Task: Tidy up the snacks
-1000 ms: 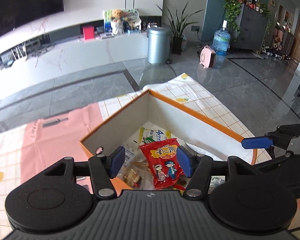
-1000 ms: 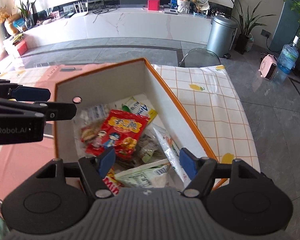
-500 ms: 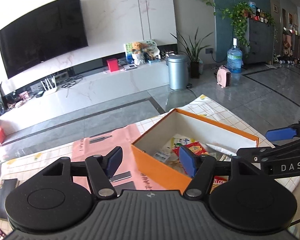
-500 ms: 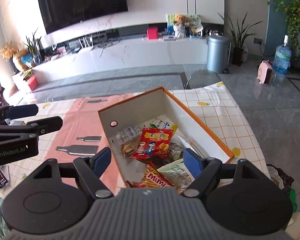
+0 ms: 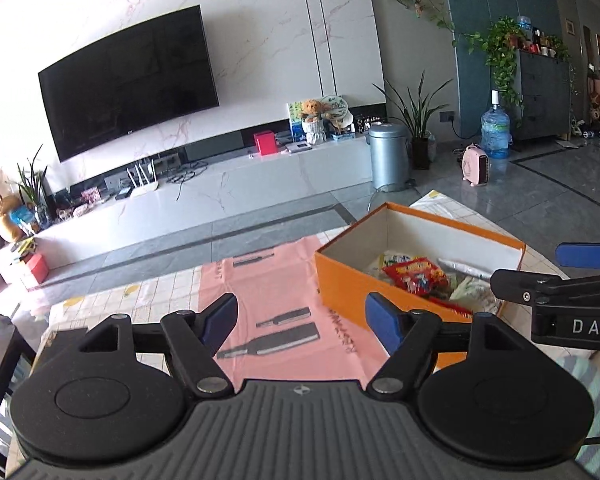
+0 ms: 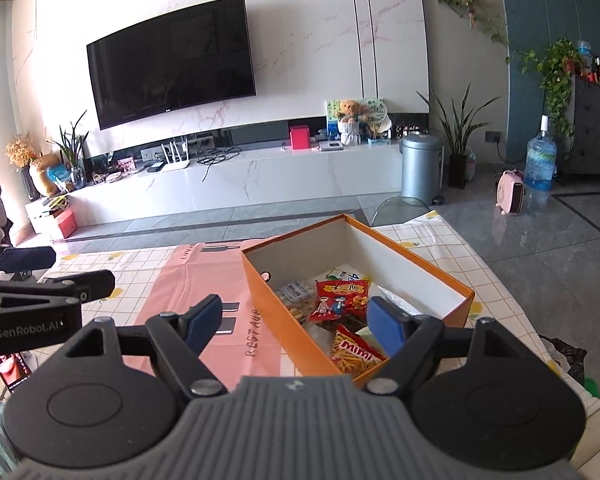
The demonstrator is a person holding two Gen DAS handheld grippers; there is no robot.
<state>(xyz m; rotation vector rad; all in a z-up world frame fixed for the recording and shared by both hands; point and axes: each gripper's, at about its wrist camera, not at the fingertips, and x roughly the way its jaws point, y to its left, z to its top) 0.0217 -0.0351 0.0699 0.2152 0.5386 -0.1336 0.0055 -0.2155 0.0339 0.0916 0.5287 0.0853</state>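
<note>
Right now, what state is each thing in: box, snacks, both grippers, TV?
orange box: lid off, open, on the table.
snack packets: lying loose inside the box.
left gripper: open, empty, jaws have just been opening.
right gripper: open, empty.
television: screen dark.

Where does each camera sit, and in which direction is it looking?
Left wrist: sits on the left tool, looks forward over the pink mat toward the TV wall; shows its own open, empty blue pads, plus the right tool at the right edge.
Right wrist: sits on the right tool, looks over the orange box of snacks; own pads open, empty; the left tool at the left edge.
Shared: the orange box, red snack packet, TV.
</note>
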